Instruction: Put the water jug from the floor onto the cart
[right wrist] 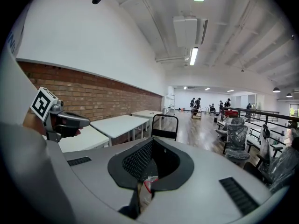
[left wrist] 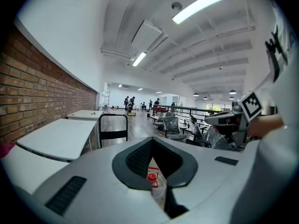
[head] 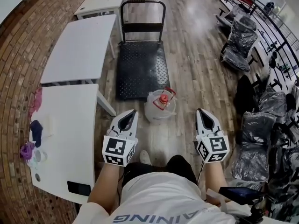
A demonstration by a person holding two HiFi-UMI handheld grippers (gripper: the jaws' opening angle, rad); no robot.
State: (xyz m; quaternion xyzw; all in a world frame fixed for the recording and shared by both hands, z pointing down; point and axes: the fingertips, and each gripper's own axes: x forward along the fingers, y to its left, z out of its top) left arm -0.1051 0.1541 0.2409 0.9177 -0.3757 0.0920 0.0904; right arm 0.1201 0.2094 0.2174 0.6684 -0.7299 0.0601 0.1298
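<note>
- Head view: the jug [head: 160, 107] stands on the floor just short of the cart [head: 140, 64]. My left gripper [head: 132, 112] and right gripper [head: 200, 111] flank it, probably lining up.
- Left gripper view: my fingers are together and empty, and I can see the jug's red cap past them.
- Right gripper view: same here, closed on nothing.

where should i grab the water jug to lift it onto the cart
Probably the red handle by the cap, from above: the water jug stands upright and its round body looks too wide for one gripper's jaws. Otherwise press the body from both sides with the left gripper and right gripper.
</note>
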